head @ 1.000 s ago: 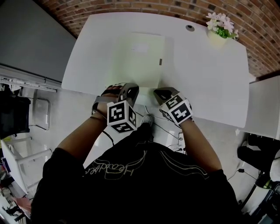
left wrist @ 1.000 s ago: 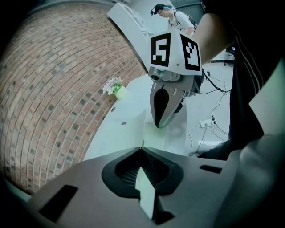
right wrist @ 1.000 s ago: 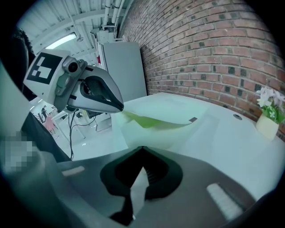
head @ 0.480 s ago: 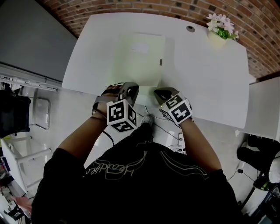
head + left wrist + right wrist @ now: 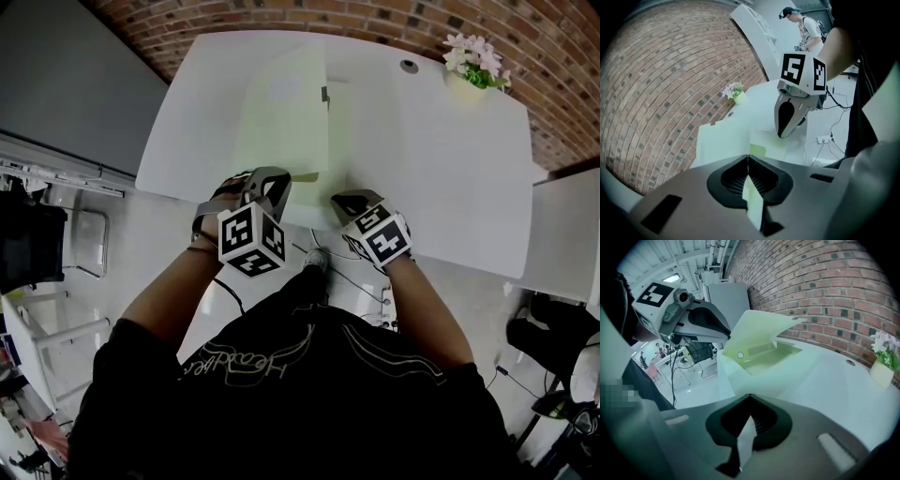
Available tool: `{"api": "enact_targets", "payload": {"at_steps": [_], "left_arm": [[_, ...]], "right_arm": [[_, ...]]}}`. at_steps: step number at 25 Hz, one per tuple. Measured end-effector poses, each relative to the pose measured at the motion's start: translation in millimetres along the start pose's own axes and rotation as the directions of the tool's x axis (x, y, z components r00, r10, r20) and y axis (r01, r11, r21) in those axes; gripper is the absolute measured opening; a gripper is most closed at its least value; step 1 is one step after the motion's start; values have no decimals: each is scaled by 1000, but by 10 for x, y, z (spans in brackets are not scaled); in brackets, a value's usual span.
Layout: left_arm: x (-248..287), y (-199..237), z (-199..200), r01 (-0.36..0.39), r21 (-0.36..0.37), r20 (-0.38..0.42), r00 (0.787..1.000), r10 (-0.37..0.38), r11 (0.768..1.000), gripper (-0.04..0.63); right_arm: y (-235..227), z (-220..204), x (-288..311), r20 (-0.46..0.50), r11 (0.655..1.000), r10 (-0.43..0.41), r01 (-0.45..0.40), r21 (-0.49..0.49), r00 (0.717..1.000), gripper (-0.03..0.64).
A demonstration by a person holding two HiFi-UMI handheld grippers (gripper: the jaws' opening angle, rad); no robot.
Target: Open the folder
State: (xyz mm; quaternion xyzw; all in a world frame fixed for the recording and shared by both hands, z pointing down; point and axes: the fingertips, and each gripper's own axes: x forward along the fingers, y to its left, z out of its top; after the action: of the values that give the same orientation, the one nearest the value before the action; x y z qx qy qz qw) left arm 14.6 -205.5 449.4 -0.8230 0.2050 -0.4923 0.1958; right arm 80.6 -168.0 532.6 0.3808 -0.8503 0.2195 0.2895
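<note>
A pale green folder (image 5: 281, 122) lies on the white table (image 5: 441, 159) with its front cover lifted off the back sheet. My left gripper (image 5: 281, 183) is shut on the cover's near corner, and the green edge shows between its jaws in the left gripper view (image 5: 748, 157). Beside it, my right gripper (image 5: 342, 199) is shut on the near edge of the folder's lower sheet; a pale strip sits between its jaws (image 5: 749, 397). In the right gripper view the raised cover (image 5: 759, 350) stands like a tent, with a round snap (image 5: 740, 355) on it.
A small pot of white flowers (image 5: 473, 58) stands at the table's far right corner, near a round cable hole (image 5: 407, 65). A brick wall runs behind the table. A grey cabinet (image 5: 66, 84) is at the left and another white table (image 5: 567, 234) at the right.
The folder's front cover has come up off the lower sheet and tilted to the left, carried by my left gripper, which rose and rolled a little. The right gripper stayed where it was.
</note>
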Motion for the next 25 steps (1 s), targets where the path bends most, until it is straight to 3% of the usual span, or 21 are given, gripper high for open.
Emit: {"api": "enact_targets", "payload": {"at_steps": [8,25], "left_arm": [[-70,-9,-18,-24,2,2,1000,24,1000,5],[-284,211,-111,-164,-83,4,986,165,983,8]], "right_arm": [[-21,-15,14,2,1000,-9,9,4,1000,3],[-62,-44,-18,-3,999,-54,54,4,999,3]]}}
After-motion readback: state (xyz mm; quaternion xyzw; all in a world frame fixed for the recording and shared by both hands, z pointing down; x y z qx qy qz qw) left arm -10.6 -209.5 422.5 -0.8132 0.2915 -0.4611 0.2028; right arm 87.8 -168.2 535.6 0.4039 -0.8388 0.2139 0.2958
